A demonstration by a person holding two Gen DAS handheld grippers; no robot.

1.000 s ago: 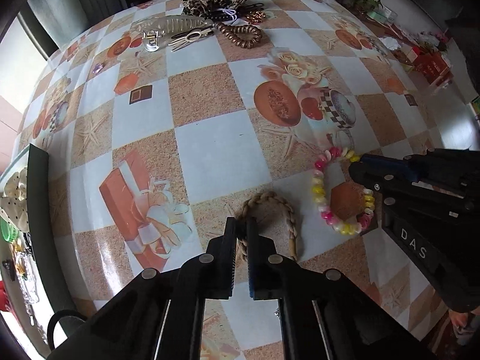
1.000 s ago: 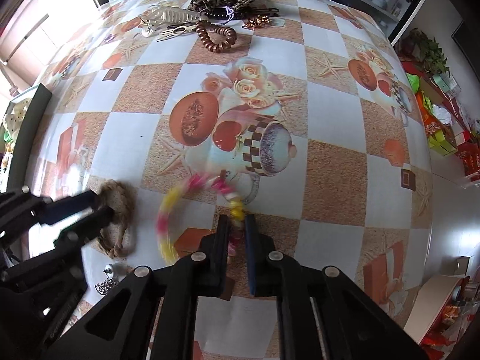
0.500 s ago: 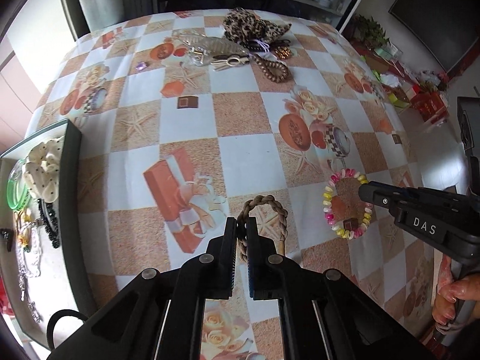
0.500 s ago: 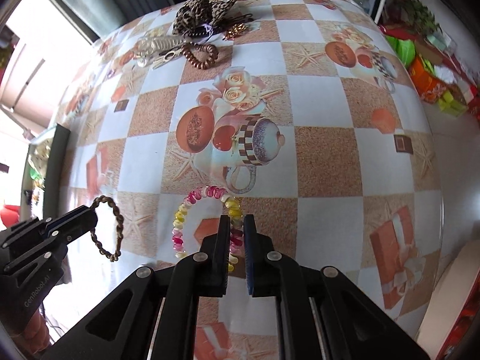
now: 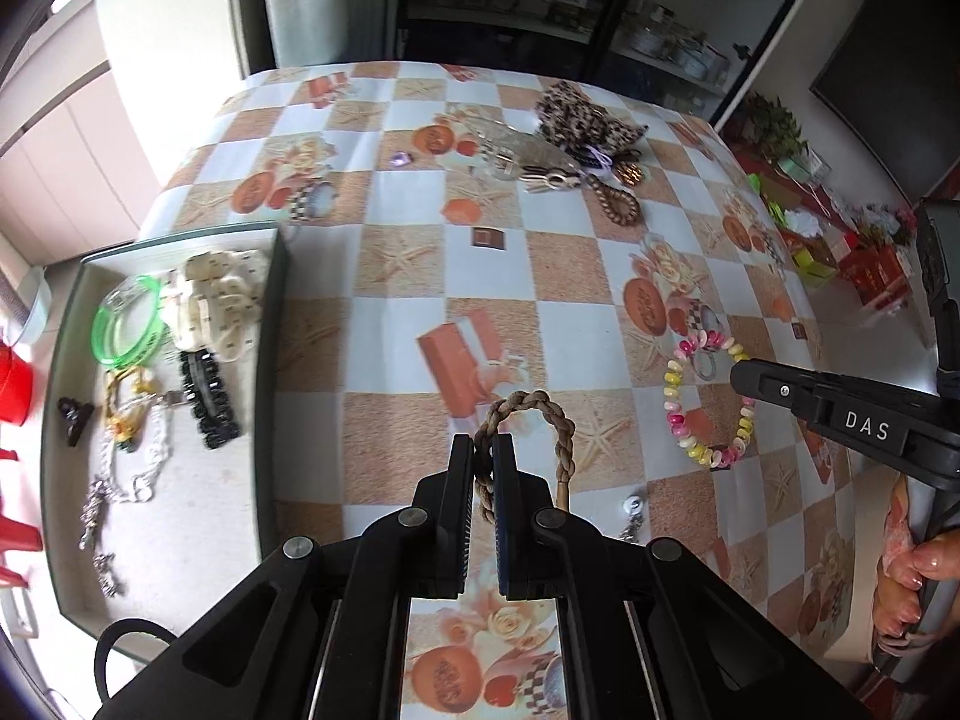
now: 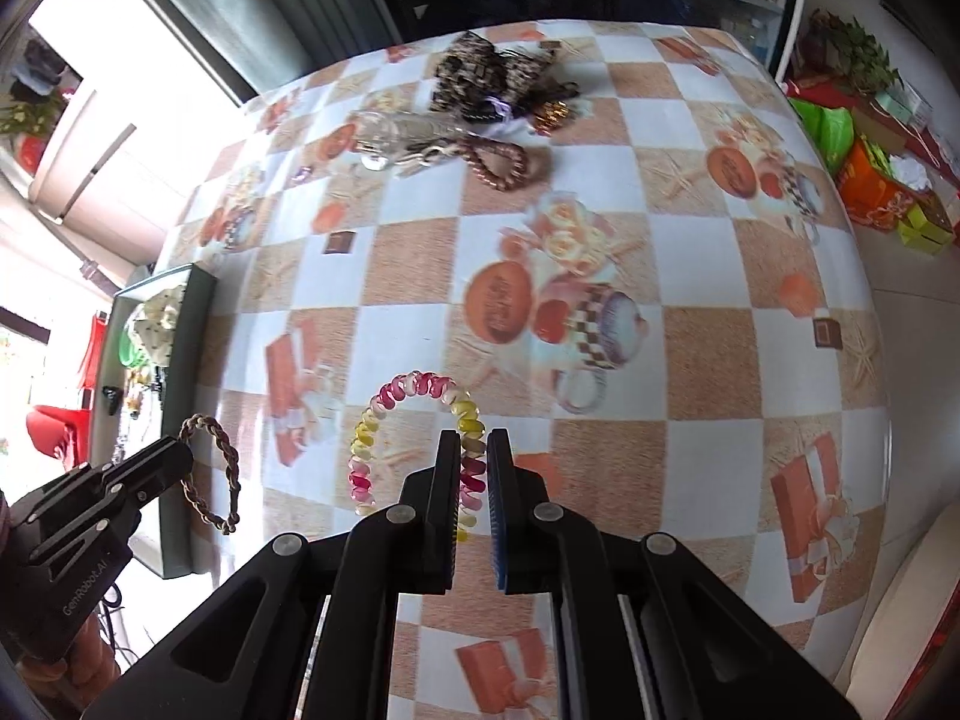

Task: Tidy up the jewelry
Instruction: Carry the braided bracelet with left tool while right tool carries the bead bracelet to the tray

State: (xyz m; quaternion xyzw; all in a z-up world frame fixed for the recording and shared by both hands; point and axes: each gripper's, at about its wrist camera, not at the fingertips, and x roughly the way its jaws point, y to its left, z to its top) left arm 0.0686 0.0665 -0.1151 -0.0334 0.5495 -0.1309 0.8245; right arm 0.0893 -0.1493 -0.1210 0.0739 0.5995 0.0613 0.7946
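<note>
My left gripper [image 5: 483, 456] is shut on a braided brown rope bracelet [image 5: 555, 420], which hangs above the checked tablecloth. In the right wrist view the same left gripper [image 6: 174, 459] holds the rope bracelet [image 6: 222, 462] near the tray's edge. My right gripper [image 6: 474, 450] is shut on a pink and yellow spiral bracelet [image 6: 384, 405], lifted off the table. Seen from the left wrist, that spiral bracelet [image 5: 675, 396] dangles from the right gripper [image 5: 741, 369]. A dark-rimmed tray [image 5: 267, 360] at the left holds a green bangle [image 5: 126, 324], a cream scrunchie [image 5: 219, 300], black clips and chains.
At the far side of the table lie a leopard-print scrunchie [image 5: 582, 117], a clear hair claw [image 5: 510, 147], a brown coil tie [image 5: 618, 201] and other small pieces. A small earring [image 5: 630, 507] lies near the front. A person's hand [image 5: 912, 588] shows at the right edge.
Both grippers have risen with their bracelets off the cloth. The left one has also moved toward the tray, which now fills the left of its view.
</note>
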